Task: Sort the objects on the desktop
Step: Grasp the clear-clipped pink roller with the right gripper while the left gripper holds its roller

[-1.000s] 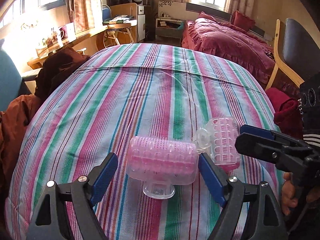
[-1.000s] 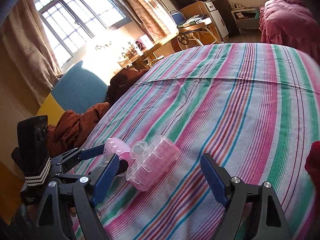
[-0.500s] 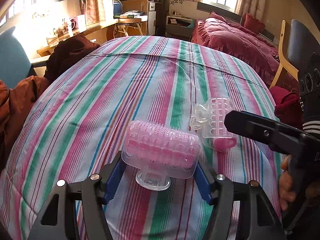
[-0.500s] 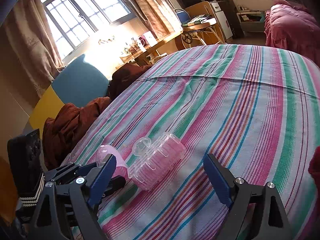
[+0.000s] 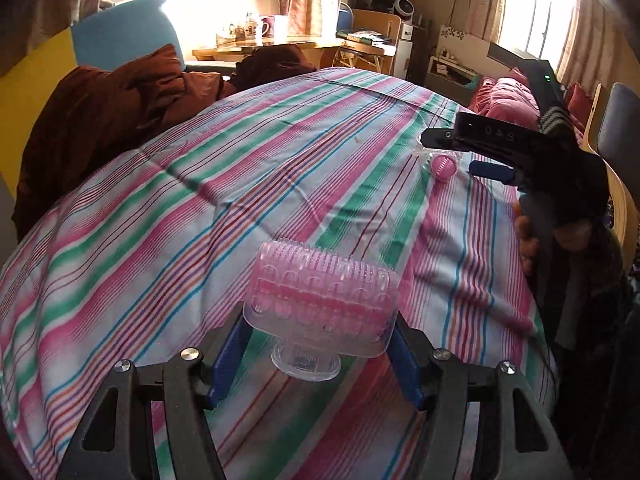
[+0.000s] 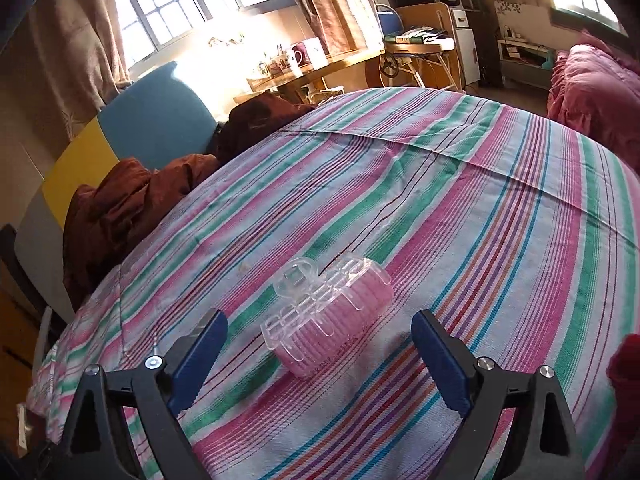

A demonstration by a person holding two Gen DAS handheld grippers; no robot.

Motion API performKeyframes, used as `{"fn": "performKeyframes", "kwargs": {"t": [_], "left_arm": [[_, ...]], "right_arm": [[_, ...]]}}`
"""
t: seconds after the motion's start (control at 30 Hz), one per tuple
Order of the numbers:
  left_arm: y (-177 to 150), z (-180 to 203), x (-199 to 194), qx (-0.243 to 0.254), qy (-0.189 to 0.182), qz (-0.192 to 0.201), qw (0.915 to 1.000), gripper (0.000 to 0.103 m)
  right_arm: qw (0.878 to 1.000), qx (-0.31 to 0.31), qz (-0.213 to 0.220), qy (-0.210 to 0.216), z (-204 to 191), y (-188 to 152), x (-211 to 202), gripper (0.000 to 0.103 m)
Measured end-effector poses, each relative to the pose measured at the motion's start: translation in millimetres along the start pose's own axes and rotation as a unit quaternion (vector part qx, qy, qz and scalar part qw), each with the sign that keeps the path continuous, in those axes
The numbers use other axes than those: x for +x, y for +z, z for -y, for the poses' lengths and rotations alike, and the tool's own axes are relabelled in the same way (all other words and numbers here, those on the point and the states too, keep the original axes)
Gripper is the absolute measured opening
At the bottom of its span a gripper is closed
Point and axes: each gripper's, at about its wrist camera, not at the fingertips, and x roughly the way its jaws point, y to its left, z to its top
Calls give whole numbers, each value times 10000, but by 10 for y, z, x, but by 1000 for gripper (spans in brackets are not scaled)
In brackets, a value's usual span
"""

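A pink hair roller in a clear clip (image 5: pixel 324 304) sits between the blue pads of my left gripper (image 5: pixel 320 348), which is shut on its two ends and holds it over the striped tablecloth (image 5: pixel 240 184). A second pink roller with a clear clip (image 6: pixel 332 316) lies on its side on the cloth. My right gripper (image 6: pixel 320 356) stands open around it, one finger on each side, apart from it. In the left wrist view that second roller (image 5: pixel 443 166) shows far right, between the right gripper's fingers (image 5: pixel 490 170).
Brown clothing (image 5: pixel 100 120) is heaped along the table's left edge, in front of a blue and yellow chair back (image 6: pixel 120 128). A wooden desk with mugs (image 6: pixel 296 60) stands behind. A pink bed (image 6: pixel 592 88) lies to the right. A hand (image 5: pixel 528 236) holds the right gripper.
My left gripper closed on the near roller and carried it left, away from the second one. The right gripper moved in, so the second roller now lies between its open fingers.
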Motion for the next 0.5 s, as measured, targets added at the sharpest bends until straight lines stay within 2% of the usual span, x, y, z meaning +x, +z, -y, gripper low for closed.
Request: {"fn": "performKeyframes", "kwargs": {"t": [0.1, 0.23, 0.37, 0.5], "left_arm": [[-320, -14, -247, -110, 124, 117, 9998, 66], [-570, -94, -363, -499, 38, 212, 9985, 66], [-636, -205, -410, -791, -51, 350, 9962, 66], [-646, -275, -397, -1005, -183, 380, 9940, 66]], "right_arm": [[9980, -515, -263, -238, -113, -2, -17, 94], [9892, -1314, -482, -437, -279, -14, -75, 95], [9732, -2069, -755, -656, -365, 63, -37, 95], [9615, -2403, -1217, -540, -347, 177, 105, 96]]}}
